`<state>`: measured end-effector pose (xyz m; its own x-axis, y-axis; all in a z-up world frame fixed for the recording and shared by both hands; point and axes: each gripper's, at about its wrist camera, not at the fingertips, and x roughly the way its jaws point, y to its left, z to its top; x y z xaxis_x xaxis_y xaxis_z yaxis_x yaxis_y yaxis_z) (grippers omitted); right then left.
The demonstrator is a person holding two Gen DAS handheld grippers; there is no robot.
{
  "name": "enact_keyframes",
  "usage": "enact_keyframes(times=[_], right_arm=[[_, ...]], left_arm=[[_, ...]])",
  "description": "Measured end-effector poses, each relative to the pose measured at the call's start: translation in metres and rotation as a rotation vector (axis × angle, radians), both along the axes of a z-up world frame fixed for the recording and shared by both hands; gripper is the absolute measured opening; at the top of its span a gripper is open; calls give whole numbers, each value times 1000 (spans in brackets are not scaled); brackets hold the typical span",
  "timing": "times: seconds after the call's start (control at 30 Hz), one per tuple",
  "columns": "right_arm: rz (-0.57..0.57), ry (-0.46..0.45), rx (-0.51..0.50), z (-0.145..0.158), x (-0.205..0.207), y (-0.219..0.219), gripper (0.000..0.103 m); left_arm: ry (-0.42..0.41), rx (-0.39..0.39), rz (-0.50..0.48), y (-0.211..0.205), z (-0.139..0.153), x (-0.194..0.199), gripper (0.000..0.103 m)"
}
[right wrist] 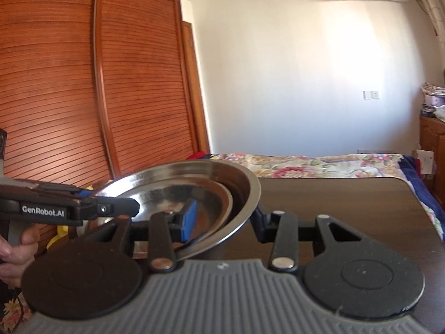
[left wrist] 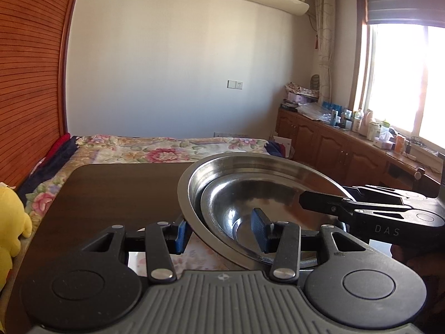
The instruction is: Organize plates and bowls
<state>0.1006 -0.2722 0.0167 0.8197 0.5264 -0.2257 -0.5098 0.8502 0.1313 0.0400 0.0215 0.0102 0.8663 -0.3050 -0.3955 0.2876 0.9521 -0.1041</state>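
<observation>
The stack could be slipping apart: a smaller plate (left wrist: 239, 206) is sitting loose inside the tilted steel bowl (left wrist: 194, 178), held above the table (left wrist: 111, 189), and steel on steel is likely sliding easily. The left gripper (left wrist: 219, 231) is straddling the bowl's near rim, fingers half-spread, one pad inside and one outside. The right gripper (right wrist: 222, 222) is doing the same opposite. Whether the pads are pressing firmly is unclear.
</observation>
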Motion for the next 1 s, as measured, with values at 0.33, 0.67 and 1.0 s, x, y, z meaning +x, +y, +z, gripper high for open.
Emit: enact_keyframes(times=[0.33, 0.67, 1.0], right_arm=[[49, 21, -25, -2, 5, 26, 44], [80, 50, -55, -16, 9, 45, 44], [93, 90, -52, -26, 11, 53, 44]], left_arm=[[18, -12, 47, 27, -9, 2, 47], [58, -38, 72, 46, -31, 4, 47], [94, -22, 68, 53, -44, 7, 47]])
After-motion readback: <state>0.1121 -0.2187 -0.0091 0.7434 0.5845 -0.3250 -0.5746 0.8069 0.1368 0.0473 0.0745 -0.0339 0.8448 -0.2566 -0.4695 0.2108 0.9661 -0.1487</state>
